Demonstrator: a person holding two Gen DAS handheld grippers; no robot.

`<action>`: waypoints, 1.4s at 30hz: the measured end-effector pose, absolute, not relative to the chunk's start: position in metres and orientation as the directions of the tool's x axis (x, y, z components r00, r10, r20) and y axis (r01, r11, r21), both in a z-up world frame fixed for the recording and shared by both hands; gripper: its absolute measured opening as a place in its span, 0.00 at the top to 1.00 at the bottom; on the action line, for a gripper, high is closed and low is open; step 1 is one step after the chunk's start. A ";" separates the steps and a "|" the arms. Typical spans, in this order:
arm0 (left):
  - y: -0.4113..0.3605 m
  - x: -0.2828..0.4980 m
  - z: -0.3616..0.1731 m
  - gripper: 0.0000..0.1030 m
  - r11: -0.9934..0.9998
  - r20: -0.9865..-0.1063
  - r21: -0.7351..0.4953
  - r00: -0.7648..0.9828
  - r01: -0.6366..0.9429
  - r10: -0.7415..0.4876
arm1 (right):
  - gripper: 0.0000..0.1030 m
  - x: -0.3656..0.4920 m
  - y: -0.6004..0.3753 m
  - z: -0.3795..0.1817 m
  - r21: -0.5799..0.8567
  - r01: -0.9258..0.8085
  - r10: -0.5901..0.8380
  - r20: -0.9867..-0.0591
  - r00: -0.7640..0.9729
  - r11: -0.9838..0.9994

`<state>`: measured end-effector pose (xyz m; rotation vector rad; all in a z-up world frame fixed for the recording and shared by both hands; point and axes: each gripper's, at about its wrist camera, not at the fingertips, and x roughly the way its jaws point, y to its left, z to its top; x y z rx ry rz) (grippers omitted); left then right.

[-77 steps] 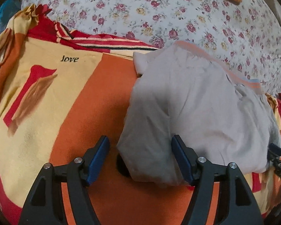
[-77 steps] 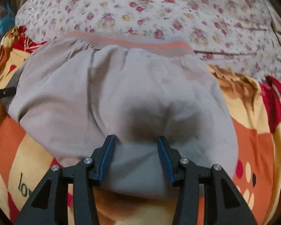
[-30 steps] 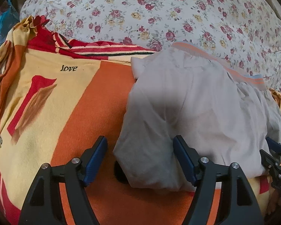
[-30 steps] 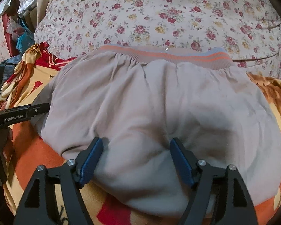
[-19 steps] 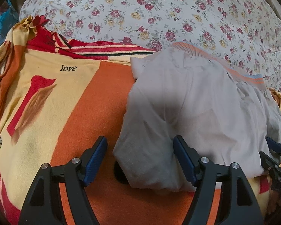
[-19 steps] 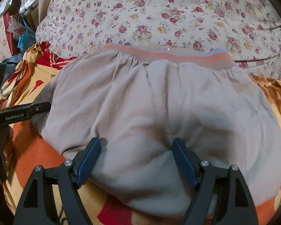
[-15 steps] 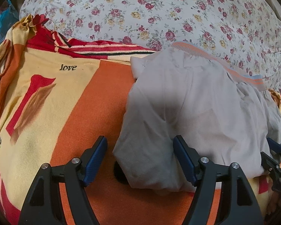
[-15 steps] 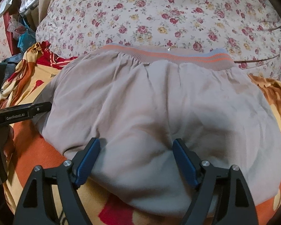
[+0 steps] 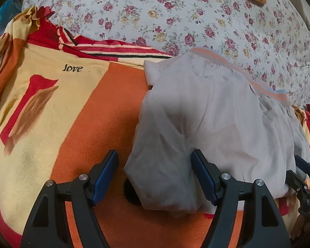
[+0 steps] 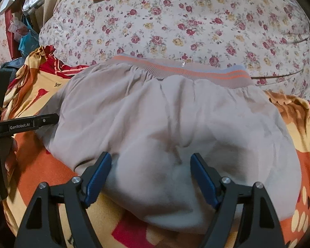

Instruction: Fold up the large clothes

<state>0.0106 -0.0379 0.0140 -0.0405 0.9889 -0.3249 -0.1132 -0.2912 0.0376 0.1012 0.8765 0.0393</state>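
Grey trousers [image 10: 165, 119] lie folded between both grippers' wide-open jaws, ungripped.

Soft matt grey cloth trousers [image 10: 165, 119] lie on a fuzzy fleece blanket [image 9: 105, 111].

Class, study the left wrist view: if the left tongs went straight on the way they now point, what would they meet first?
Most likely the near left edge of the folded grey garment, which already lies between the open left tongs. The orange blanket lies beneath it; depth is hard to judge.
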 end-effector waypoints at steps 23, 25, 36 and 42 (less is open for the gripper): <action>-0.032 0.014 0.019 0.32 0.940 -0.815 -0.244 0.476 0.237 -0.332 | 0.20 -0.115 -0.296 0.045 0.120 0.023 0.075 -0.750 0.657 0.993; -0.023 0.017 0.026 0.32 0.928 -0.797 -0.308 0.476 0.210 -0.372 | 0.20 -0.118 -0.298 0.050 0.131 0.027 0.079 -0.735 0.673 0.991; -0.025 0.052 0.029 0.32 0.916 -0.806 -0.358 0.436 0.181 -0.401 | 0.34 -0.074 -0.322 0.077 0.172 0.055 0.087 -0.721 0.688 0.984; -0.049 0.071 0.009 0.30 0.918 -0.846 -0.357 0.357 0.171 -0.395 | 0.39 -0.040 -0.335 0.046 0.165 0.087 0.077 -0.784 0.615 0.982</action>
